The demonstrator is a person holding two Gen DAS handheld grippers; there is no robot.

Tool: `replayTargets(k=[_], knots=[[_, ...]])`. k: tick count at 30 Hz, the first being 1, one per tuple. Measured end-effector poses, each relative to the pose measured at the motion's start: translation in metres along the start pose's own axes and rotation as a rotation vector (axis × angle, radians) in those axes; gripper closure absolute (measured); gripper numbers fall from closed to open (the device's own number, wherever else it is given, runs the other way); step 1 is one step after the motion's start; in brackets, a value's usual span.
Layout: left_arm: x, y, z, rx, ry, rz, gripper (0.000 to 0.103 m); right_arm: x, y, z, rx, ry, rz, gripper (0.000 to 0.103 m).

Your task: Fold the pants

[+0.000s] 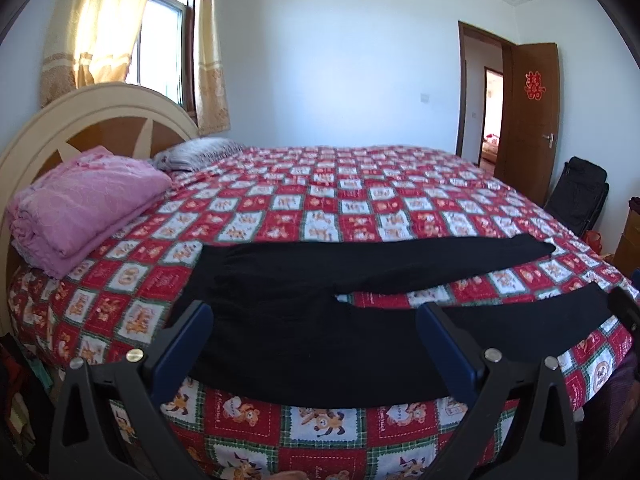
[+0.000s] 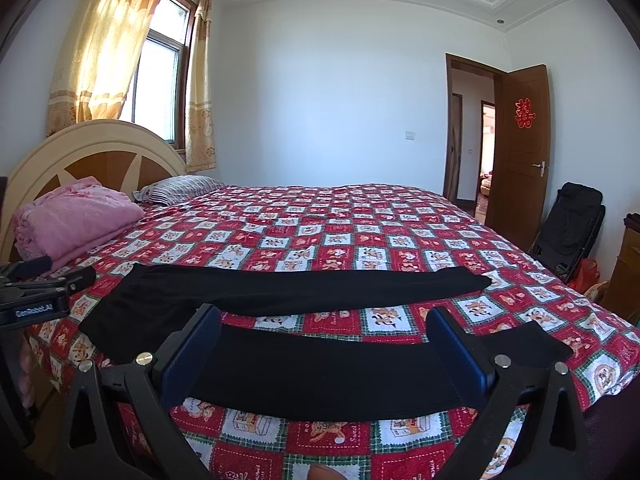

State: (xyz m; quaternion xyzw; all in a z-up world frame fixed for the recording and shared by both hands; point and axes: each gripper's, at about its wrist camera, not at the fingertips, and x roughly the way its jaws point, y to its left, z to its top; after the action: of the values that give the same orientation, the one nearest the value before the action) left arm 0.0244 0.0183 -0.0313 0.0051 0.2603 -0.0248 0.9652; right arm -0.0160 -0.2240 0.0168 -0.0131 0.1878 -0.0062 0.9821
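Black pants point(image 1: 304, 320) lie spread flat on the red patterned bedspread point(image 1: 320, 208), waist to the left, both legs stretching right. My left gripper point(image 1: 316, 320) is open, above the near edge of the bed over the waist and near leg, holding nothing. In the right wrist view the pants point(image 2: 320, 364) show with the far leg point(image 2: 320, 286) above the near leg. My right gripper point(image 2: 326, 344) is open over the near leg, empty. The left gripper point(image 2: 44, 288) also shows at the left edge there.
A folded pink blanket point(image 1: 80, 208) and a striped pillow point(image 1: 196, 154) lie by the headboard point(image 1: 92, 116). A black folding chair point(image 2: 568, 228) stands by the open door point(image 2: 520, 148) at right. The window with curtains point(image 2: 132, 56) is at left.
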Motion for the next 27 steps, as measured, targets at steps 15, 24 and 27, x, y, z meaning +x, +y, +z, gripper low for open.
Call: replayTargets(k=[15, 24, 27], knots=[[0.169, 0.143, 0.045, -0.088, 0.142, 0.131, 0.0, 0.067, -0.011, -0.05, -0.014, 0.16, 0.107, 0.001], [0.288, 0.173, 0.072, -0.06, 0.303, 0.058, 0.009, 0.108, -0.034, -0.055, -0.006, 0.249, 0.041, 0.008], [0.316, 0.18, 0.069, -0.087, 0.368, 0.015, 0.019, 0.122, -0.04, -0.052, -0.004, 0.27, 0.043, 0.012]])
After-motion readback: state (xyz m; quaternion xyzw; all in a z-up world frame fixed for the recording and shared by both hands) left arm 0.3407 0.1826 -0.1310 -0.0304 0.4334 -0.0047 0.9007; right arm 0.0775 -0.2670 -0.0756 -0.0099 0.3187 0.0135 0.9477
